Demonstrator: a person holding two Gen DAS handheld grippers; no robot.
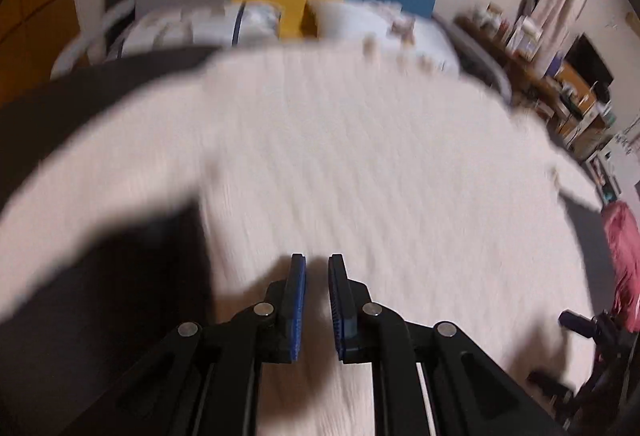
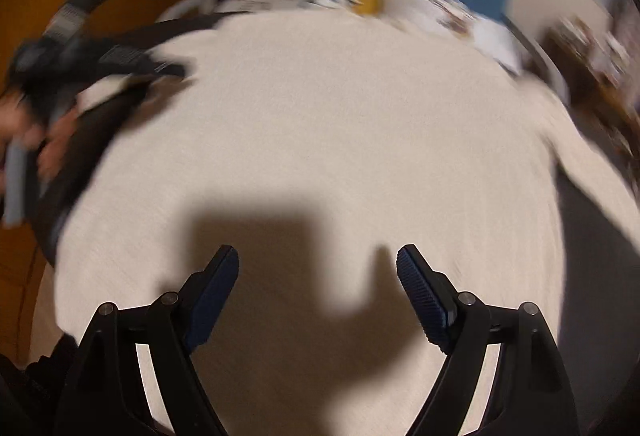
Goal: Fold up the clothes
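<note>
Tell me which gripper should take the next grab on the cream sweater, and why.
Probably the right gripper: its jaws stand wide open and empty above the cream sweater. The left gripper is nearly closed on nothing and would have to reopen first.

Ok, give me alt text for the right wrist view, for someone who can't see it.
The right gripper hangs open over a cream garment spread flat, its shadow falling on the cloth. At the far left, blurred, the left gripper sits at the garment's edge.
</note>
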